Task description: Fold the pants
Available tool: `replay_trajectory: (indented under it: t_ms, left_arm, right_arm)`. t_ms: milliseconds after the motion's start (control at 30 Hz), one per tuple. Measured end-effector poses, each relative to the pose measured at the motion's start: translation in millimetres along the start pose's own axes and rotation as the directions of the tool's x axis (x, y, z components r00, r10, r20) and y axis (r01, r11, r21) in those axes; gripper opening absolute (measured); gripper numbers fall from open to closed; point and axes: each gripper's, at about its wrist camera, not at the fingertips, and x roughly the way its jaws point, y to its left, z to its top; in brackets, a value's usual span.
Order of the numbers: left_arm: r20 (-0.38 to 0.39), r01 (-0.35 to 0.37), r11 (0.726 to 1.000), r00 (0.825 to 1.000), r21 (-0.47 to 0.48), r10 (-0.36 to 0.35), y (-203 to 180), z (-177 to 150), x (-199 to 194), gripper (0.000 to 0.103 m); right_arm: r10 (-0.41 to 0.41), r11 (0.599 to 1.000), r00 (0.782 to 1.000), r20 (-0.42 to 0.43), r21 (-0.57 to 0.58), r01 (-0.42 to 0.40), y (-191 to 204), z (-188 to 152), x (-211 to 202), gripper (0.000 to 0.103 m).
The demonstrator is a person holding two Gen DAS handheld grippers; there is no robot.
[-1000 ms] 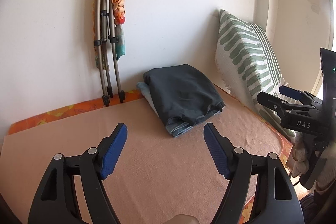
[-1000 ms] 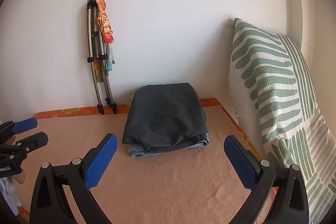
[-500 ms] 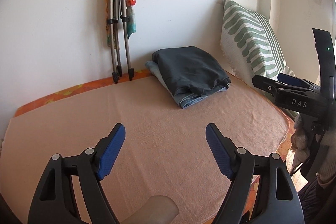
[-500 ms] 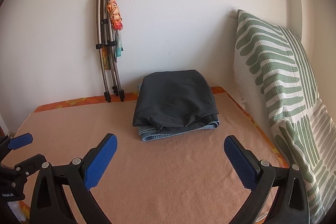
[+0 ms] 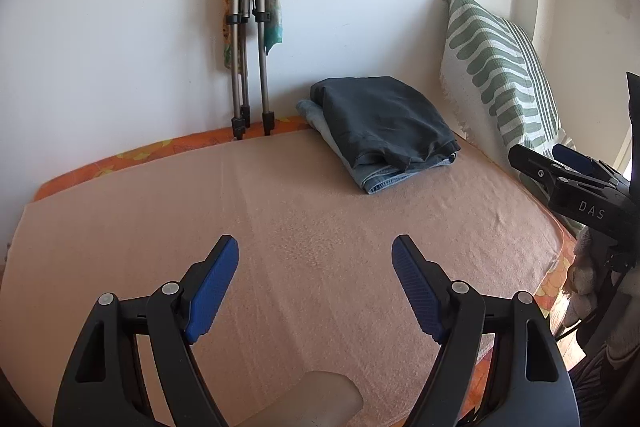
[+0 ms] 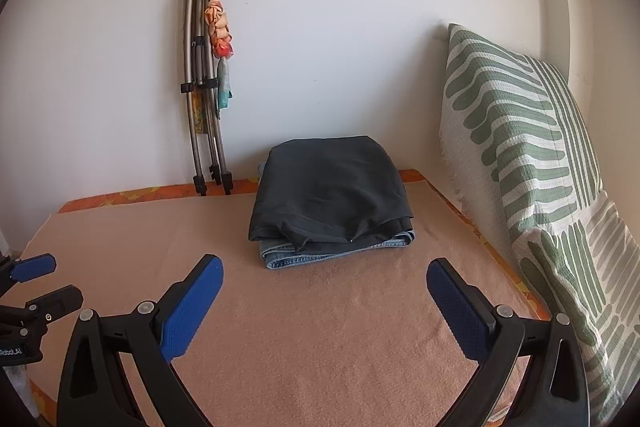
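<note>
Nearest the cameras, the left gripper (image 5: 315,253) and the right gripper (image 6: 325,277) are both angling down over the peach blanket (image 6: 320,339), each with its blue pads spread wide and nothing between them. Beyond them, the folded dark pants (image 6: 332,195) are lying on folded blue jeans (image 6: 320,254) near the wall. Farther back, a folded tripod (image 6: 202,131) is leaning on the wall, and a green-striped pillow (image 6: 532,163) is standing at the right.

Pants (image 6: 330,195) atop jeans (image 6: 336,251), left of pillow (image 6: 532,163)
</note>
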Motion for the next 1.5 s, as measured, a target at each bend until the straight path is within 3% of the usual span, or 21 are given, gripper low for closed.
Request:
replay_trajectory:
  t_ms: [467, 1500]
  left_arm:
    - [-0.023, -0.002, 1.000, 1.000, -0.022, 0.002, 13, -5, -5, 0.079]
    - [0.004, -0.020, 1.000, 1.000, 0.001, 0.020, 12, -5, -10, 0.079]
  right_arm:
    - [0.012, 1.000, 1.000, 0.000, -0.013, -0.012, 7, -3, 1, 0.103]
    - [0.024, 0.999, 1.000, -0.001, -0.029, -0.024, 14, -5, -1, 0.103]
